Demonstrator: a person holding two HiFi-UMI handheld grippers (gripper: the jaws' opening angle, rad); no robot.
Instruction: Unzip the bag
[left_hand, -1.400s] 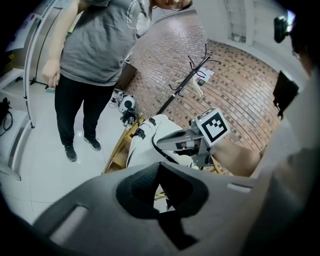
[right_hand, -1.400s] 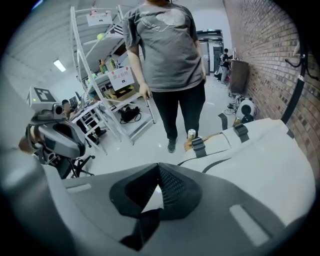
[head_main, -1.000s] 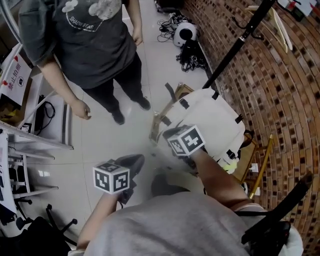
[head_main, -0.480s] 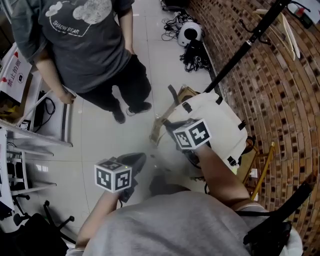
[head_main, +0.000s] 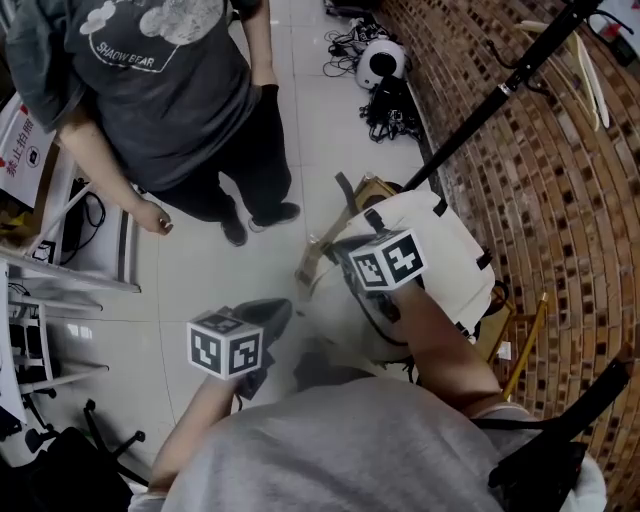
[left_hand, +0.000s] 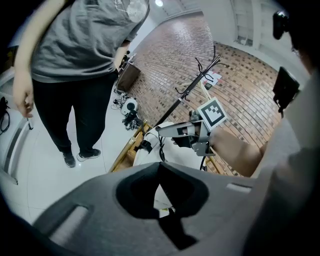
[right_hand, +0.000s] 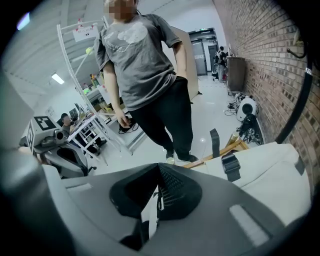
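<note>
the white bag (head_main: 450, 250) lies on a wooden frame (head_main: 322, 243) by the brick wall. the right gripper (right_hand: 158, 175), clamped apparently on its zip pull, has slid further along the bag, so unzipping looks underway. the left gripper (left_hand: 159, 172) hangs nearby, closed and empty.

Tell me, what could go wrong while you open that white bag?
The left tongs are off the bag, so a tug from the shut right tongs could drag the whole bag instead of opening it. The bag seems to rest on a wooden frame and might slip off it.
</note>
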